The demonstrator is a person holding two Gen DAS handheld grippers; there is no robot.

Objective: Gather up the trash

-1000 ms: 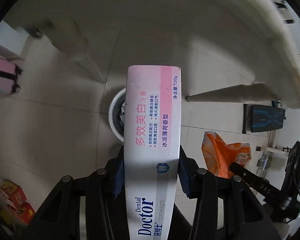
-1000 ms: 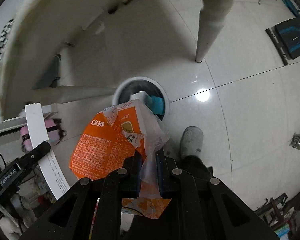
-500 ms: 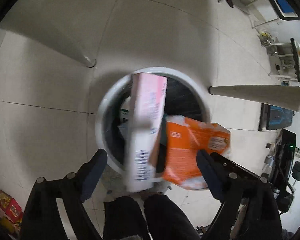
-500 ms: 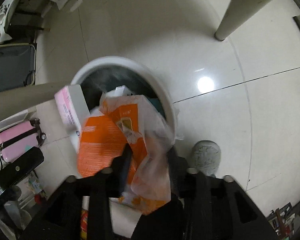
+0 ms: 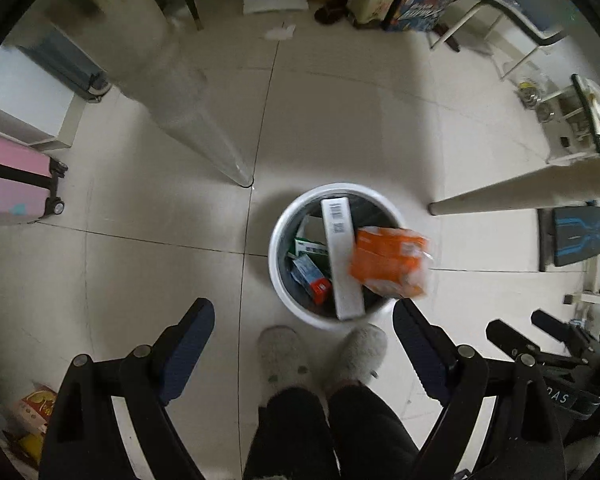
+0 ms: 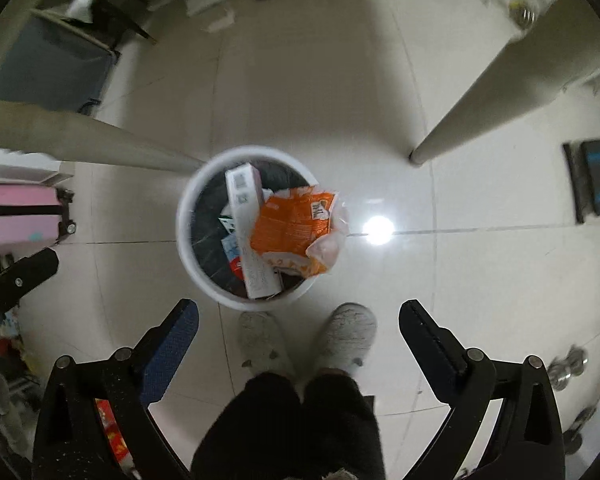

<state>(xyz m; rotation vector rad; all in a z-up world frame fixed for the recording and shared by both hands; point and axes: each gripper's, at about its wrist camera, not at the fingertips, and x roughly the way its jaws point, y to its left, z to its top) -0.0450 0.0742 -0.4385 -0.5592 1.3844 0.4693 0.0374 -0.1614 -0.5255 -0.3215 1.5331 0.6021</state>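
The white bin [image 5: 278, 256] on the floor now has the long toothpaste box [image 5: 342, 256] in it, and the orange wrapper [image 5: 388, 262] lies at its rim, so this load looks done. The left gripper [image 5: 304, 350] is wide open, holding nothing. The right gripper [image 6: 298, 340] has just opened wide too, with nothing between its fingers.

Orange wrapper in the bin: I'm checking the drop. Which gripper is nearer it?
Right. The right gripper hangs almost over the orange wrapper; the left gripper sits off to the side.
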